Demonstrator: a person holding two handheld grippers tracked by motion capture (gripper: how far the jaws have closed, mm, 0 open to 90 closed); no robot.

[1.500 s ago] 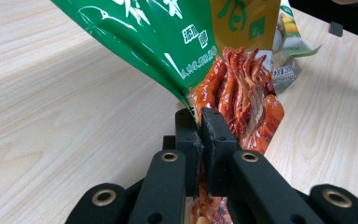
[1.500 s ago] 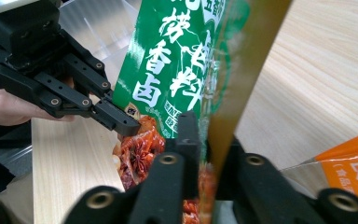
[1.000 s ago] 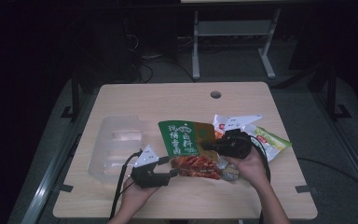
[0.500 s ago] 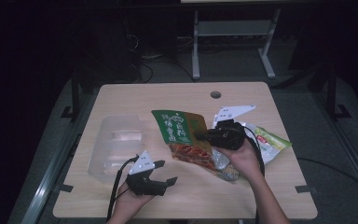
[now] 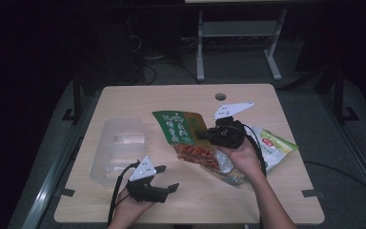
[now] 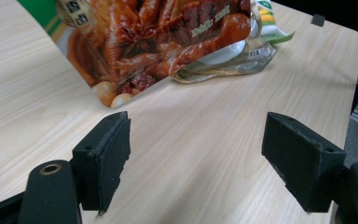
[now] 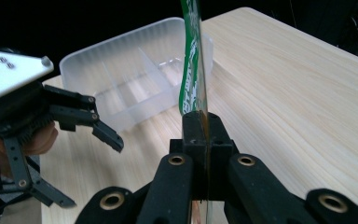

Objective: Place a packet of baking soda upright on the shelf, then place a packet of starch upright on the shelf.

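Overhead plus two jaw-level close-ups

The food bag (image 6: pixel 168 42) runs off the top edge in the left gripper view — its green part is cut short. In the right gripper view the bag shows edge-on, its top cut off — its print is too thin to read.
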